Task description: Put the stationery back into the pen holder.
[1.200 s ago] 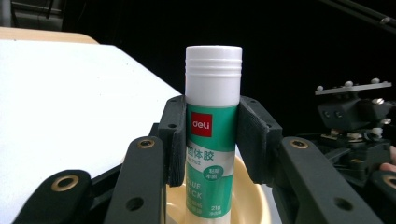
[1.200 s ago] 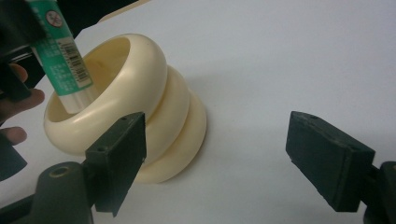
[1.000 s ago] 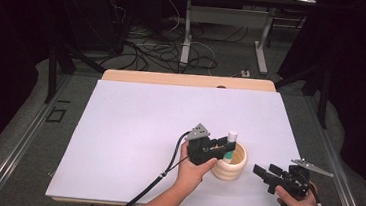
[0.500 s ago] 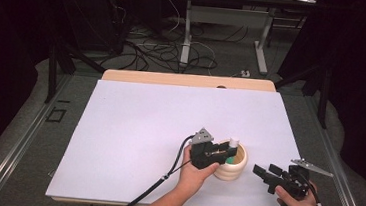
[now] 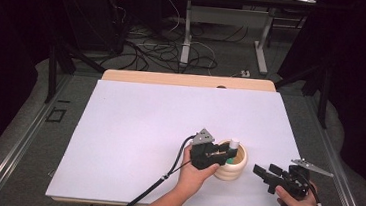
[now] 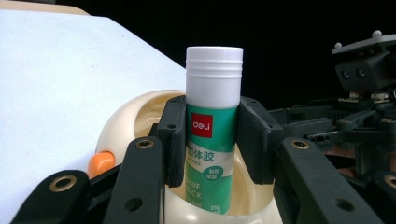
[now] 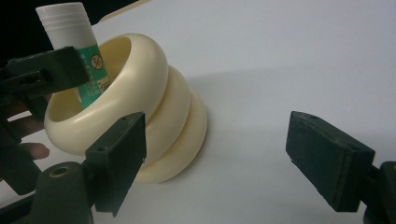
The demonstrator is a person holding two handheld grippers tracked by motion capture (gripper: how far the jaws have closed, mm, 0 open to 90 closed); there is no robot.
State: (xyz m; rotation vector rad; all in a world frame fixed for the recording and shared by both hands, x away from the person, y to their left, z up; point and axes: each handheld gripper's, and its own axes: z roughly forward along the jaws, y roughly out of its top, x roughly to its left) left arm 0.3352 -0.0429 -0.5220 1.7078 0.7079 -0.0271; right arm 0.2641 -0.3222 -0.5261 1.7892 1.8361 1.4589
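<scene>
We see a green-and-white glue stick clamped upright between the two black pads of the left gripper, its lower end down inside a cream-coloured ribbed holder shaped like three stacked rings. The pads press flat on both sides of the green label, just below the white ridged cap. A red patch on the label reads "deli" in white; below it we make out Chinese characters, then "LUE" and "ICK" where the words are cut off by the left pad, and "21g" near the holder's rim. A small orange thing, half hidden, shows beside the holder's outer wall; we cannot tell what it is.

From the right gripper view, the glue stick leans against the holder's inner wall, a round prohibition symbol printed on its label, with the left gripper closed across it. The right gripper hangs with its jaws wide apart and nothing between them, pointed at the holder and near it.

From the high view, the holder stands on a white sheet covering the table, toward its near right part. The left gripper reaches over the rim, and the right gripper sits just to the holder's right.
</scene>
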